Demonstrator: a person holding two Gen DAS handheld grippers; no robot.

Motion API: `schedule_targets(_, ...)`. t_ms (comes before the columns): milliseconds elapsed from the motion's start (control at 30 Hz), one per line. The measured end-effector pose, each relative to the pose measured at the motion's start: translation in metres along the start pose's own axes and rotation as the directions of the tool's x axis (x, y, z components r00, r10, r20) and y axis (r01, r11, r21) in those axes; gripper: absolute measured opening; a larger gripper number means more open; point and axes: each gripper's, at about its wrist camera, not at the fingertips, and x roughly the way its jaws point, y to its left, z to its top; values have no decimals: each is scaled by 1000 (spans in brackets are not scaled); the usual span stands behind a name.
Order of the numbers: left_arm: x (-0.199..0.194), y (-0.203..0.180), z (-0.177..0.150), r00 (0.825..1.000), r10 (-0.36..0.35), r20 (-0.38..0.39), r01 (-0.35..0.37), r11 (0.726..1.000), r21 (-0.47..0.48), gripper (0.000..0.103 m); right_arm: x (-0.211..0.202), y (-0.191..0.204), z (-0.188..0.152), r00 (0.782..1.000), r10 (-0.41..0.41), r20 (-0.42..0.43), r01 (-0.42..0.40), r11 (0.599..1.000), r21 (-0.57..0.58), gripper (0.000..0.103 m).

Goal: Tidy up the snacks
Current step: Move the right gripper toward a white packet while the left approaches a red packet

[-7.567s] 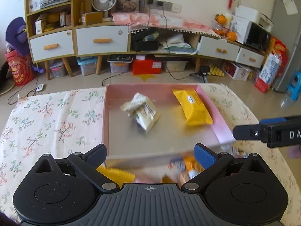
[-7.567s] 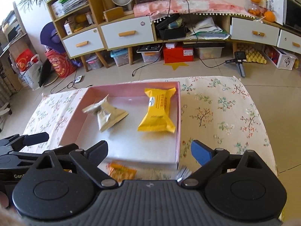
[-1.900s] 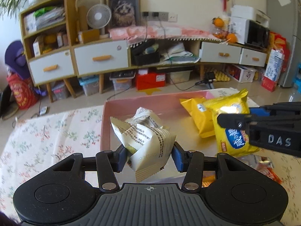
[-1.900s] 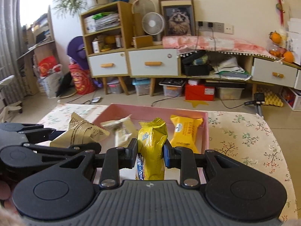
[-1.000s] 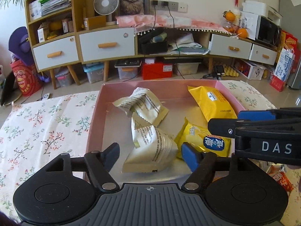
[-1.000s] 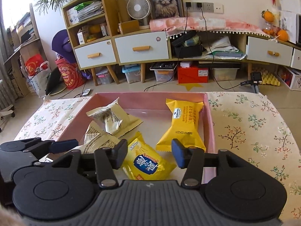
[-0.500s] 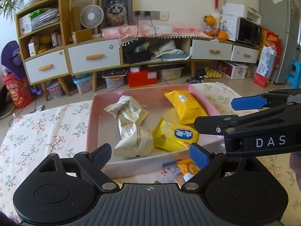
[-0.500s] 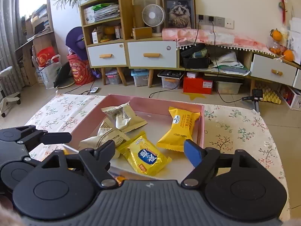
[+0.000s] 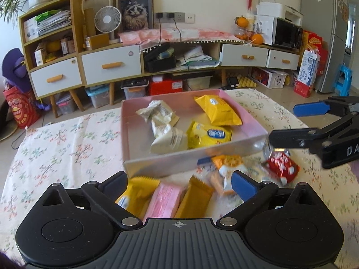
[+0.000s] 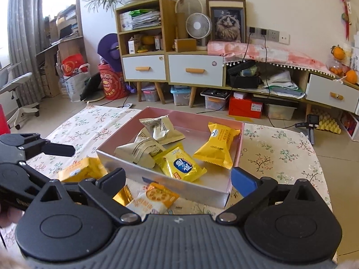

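Observation:
A pink box (image 9: 246,117) on the flowered tablecloth holds two beige packs (image 9: 167,135), a yellow cookie pack (image 9: 209,134) and a yellow bun pack (image 9: 216,111). The box also shows in the right wrist view (image 10: 236,157). Loose snacks lie in front of it: a pink bar (image 9: 165,201), a gold bar (image 9: 194,198), a yellow pack (image 9: 134,196), an orange cracker pack (image 9: 226,164) and a red pack (image 9: 281,167). My left gripper (image 9: 178,182) is open above the pink and gold bars. My right gripper (image 10: 177,179) is open above the cracker pack (image 10: 154,197).
The flowered tablecloth (image 9: 62,143) covers the table. Cabinets with white drawers (image 9: 112,63), storage bins and a fan stand behind it on the floor. The right gripper's arm (image 9: 314,134) reaches in from the right in the left wrist view.
Both grippers have pulled back toward me from the box and lowered over the loose snacks in front of it. Both stay open. The packs in the box lie still.

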Motion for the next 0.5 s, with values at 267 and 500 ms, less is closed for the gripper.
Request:
schedule_targets(267, -20, 20, -26, 1000, 12, -19, -12, 1000, 3, 101, -14, 6, -14, 1000, 27, 3, -27, 999, -35, 103)
schedule_targets(500, -37, 33, -48, 999, 13, -29, -13, 1000, 6, 101, -25, 19, -30, 998, 57, 1, -56, 996, -69, 103)
